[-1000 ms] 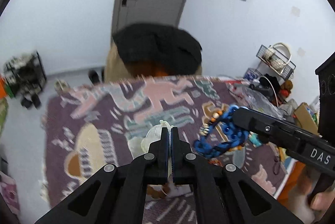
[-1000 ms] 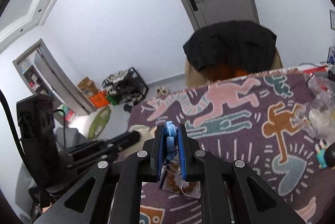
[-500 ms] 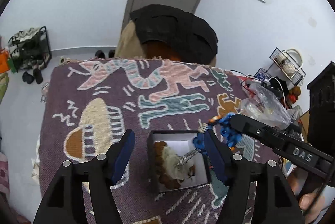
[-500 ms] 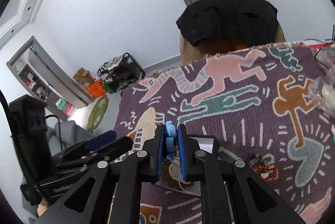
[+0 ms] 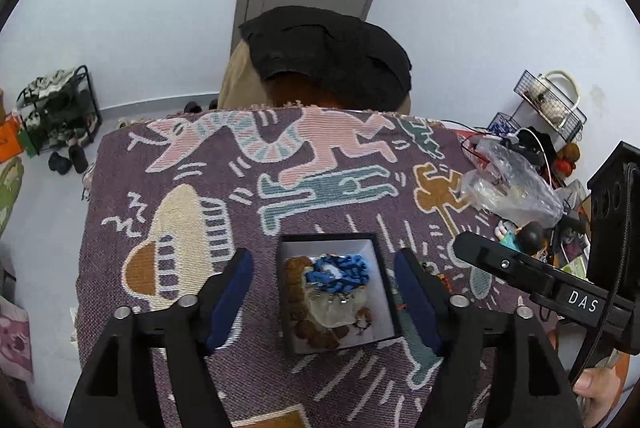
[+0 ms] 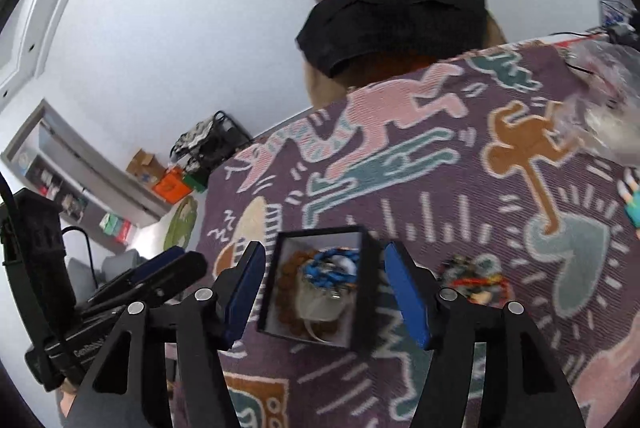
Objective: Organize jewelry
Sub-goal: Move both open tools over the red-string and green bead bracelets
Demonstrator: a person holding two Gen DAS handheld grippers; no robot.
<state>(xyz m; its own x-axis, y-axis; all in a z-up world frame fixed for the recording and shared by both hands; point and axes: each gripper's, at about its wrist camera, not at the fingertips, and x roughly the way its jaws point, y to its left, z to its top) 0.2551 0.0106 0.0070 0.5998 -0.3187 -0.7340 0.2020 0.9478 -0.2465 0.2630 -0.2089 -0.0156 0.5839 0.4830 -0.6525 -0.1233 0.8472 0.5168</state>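
A black jewelry box (image 5: pixel 289 316) with a white inside sits on the patterned purple cloth. In it lie a blue bead bracelet (image 5: pixel 340 270), a brown bead bracelet (image 5: pixel 294 284) and a pale piece. My left gripper (image 5: pixel 324 292) is open and empty, its jaws on either side of the box. My right gripper (image 6: pixel 326 288) is open and empty above the same box (image 6: pixel 370 292), with the blue bracelet (image 6: pixel 330 268) below it. A small heap of mixed beads (image 6: pixel 476 278) lies on the cloth right of the box.
A clear plastic bag (image 5: pixel 508 188) and small figures lie at the cloth's right side. A chair with a black garment (image 5: pixel 328 52) stands behind the table. A shoe rack (image 5: pixel 60 108) stands on the floor at the left.
My right gripper opened and let the blue bracelet fall into the box. My left gripper opened wide a moment earlier and now straddles the box.
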